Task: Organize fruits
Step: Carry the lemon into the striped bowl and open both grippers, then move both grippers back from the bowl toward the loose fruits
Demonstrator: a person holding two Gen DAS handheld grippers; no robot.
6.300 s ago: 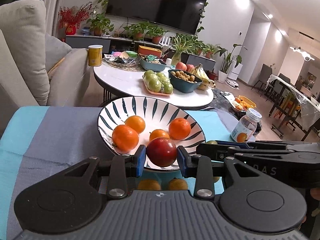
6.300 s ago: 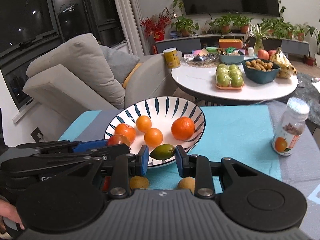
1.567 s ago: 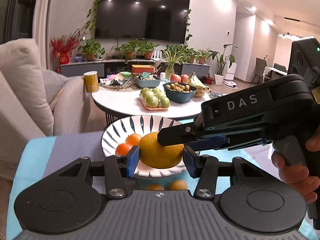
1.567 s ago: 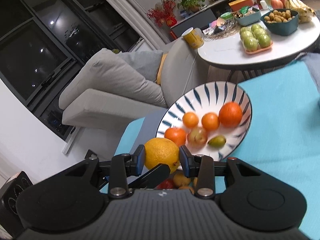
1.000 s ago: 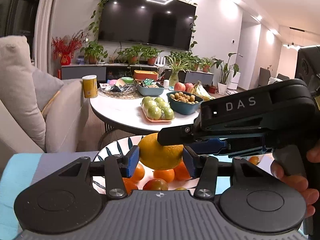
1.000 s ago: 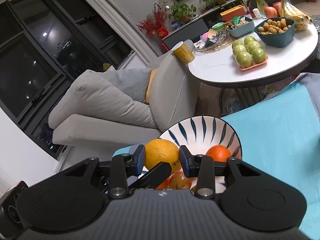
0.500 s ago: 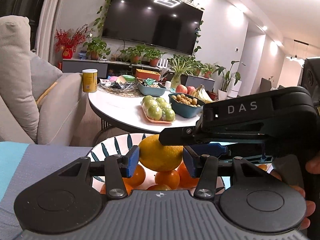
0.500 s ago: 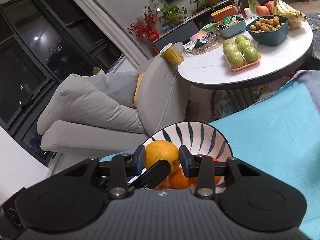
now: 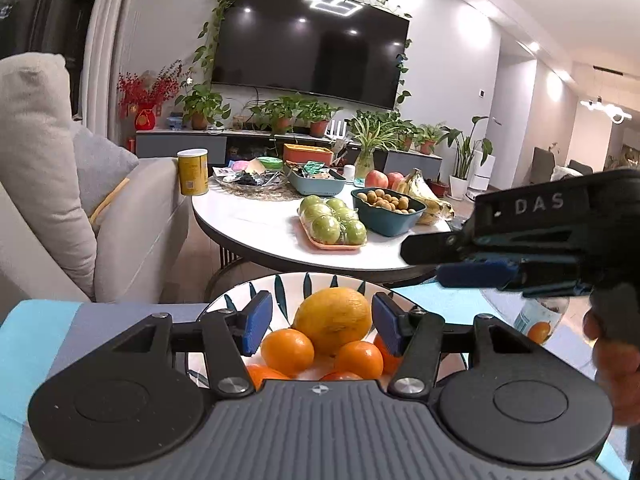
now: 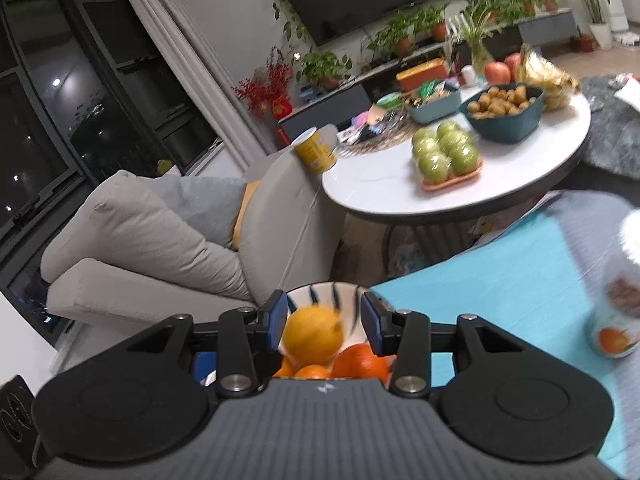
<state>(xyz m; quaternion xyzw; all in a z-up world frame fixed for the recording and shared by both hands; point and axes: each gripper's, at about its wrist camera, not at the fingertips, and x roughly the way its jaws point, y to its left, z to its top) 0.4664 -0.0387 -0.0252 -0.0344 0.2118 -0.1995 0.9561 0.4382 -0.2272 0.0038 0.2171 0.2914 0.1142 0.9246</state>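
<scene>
Yellow orange (image 9: 331, 319) now free of tongs

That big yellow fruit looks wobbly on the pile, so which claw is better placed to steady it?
Probably left. Both claws have just been opening, gripping nothing. The left claw frames the yellow fruit in the bowl; the right claw sits off to its side.

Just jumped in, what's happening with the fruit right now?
A person with two handheld grippers is loading fruit into the striped bowl. The large yellow citrus now sits on the oranges in the bowl. The left gripper has just opened, pads clear of it. The right gripper has opened too and hovers off to the side.
</scene>
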